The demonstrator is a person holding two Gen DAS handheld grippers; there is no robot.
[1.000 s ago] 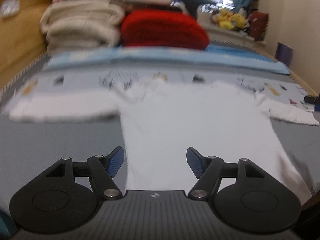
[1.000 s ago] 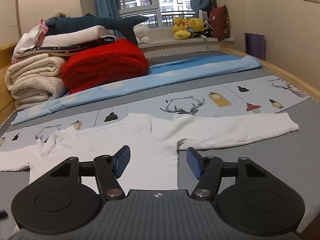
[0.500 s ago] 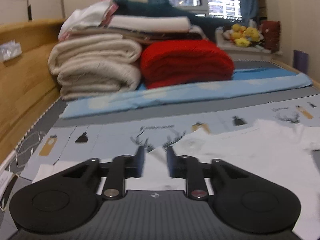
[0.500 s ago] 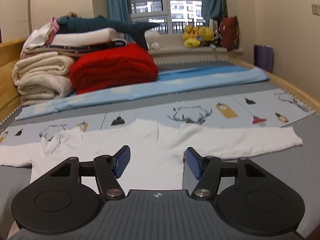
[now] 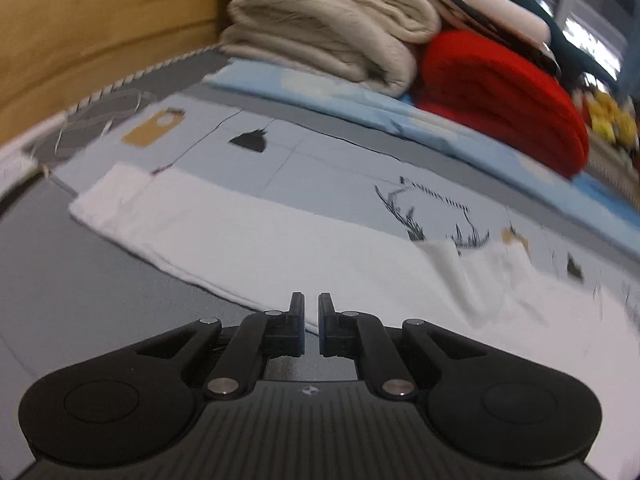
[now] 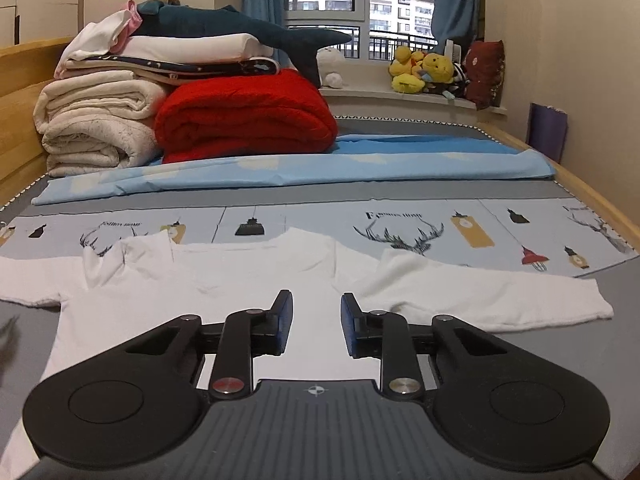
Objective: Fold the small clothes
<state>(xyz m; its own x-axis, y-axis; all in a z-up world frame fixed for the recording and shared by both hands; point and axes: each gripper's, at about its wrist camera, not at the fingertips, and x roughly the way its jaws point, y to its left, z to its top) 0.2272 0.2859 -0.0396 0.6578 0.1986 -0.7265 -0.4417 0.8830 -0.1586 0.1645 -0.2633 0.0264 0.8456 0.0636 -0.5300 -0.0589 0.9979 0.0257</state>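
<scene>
With the left gripper (image 5: 311,322) fingers nearly pressed together at the shirt (image 6: 248,280) sleeve edge, grab both layers; the right gripper (image 6: 316,322) fingers hang spread over the shirt.

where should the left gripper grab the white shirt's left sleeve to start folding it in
Probably at the cuff end of the left sleeve, coming in low from the near edge. The sleeve lies flat and straight out from the white shirt on the bed, so its free end lifts easily and swings across the body. The left gripper is nearly closed and must open first.
</scene>
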